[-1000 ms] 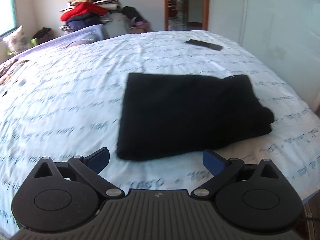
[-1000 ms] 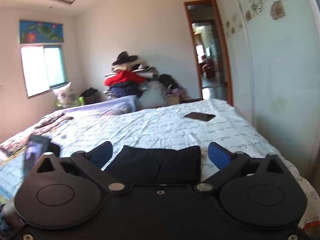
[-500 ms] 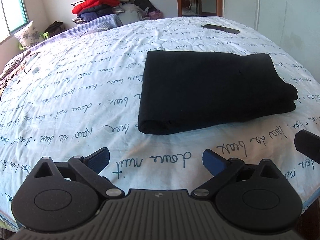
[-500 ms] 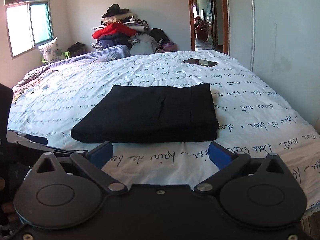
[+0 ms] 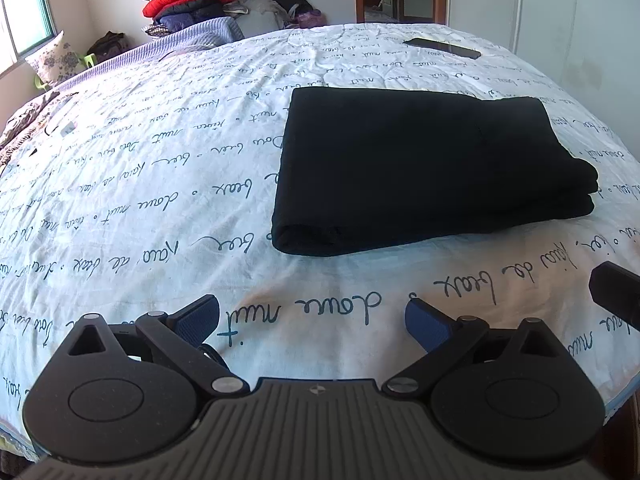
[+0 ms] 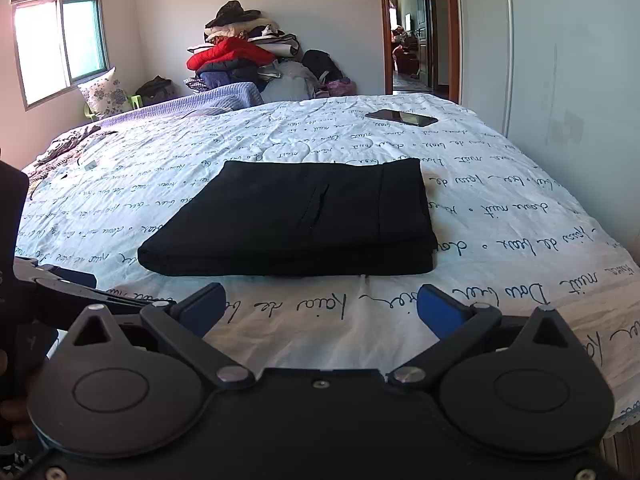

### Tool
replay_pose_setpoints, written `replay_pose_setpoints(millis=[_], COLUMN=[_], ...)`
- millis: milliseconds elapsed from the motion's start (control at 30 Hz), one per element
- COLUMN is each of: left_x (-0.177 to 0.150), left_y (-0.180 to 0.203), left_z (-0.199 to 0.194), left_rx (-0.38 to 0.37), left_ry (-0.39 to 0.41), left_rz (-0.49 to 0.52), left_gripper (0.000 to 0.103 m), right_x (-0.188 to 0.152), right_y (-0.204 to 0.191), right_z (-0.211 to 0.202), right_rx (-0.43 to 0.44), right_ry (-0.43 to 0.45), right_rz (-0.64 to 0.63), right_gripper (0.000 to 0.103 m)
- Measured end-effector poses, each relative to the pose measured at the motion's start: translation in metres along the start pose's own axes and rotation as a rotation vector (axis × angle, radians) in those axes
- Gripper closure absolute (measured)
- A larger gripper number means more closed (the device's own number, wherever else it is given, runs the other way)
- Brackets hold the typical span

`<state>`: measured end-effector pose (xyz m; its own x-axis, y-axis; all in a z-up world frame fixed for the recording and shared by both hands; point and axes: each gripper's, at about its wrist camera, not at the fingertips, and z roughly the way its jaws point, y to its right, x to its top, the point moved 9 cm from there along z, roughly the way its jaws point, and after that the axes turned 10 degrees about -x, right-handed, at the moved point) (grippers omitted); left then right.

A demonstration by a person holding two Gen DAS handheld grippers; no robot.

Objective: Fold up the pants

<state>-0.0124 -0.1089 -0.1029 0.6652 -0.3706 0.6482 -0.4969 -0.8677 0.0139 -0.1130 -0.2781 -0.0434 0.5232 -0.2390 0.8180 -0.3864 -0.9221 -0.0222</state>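
The black pants lie folded into a neat rectangle on the white bedspread with blue script; they also show in the right wrist view. My left gripper is open and empty, low over the bed's near edge, short of the pants and to their left. My right gripper is open and empty, just in front of the pants' near folded edge. Part of the right gripper shows at the right edge of the left wrist view; the left gripper shows at the left of the right wrist view.
A black phone lies on the far right of the bed. A pile of clothes stands against the far wall beside a purple blanket. A white wardrobe lines the right side; a doorway opens behind.
Both grippers have dropped low and drawn back toward the bed's near edge, staying open. The folded pants have not moved.
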Motion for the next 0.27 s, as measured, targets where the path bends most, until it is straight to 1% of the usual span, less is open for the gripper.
replay_pose_setpoints(millis=[167,267], left_x=[0.003,0.009], left_y=[-0.003,-0.016], left_z=[-0.003,-0.008], left_rx=[-0.013,-0.028], left_ry=[0.027,0.041], left_rz=[-0.017,-0.065], left_gripper=[0.003,0.002], right_x=[0.002,0.009], right_y=[-0.008,-0.017], right_z=[0.000,-0.003], right_rx=[0.014,0.053], right_ry=[0.006,0.050], right_rz=[-0.014,-0.036], right_gripper=[0.000,0.000])
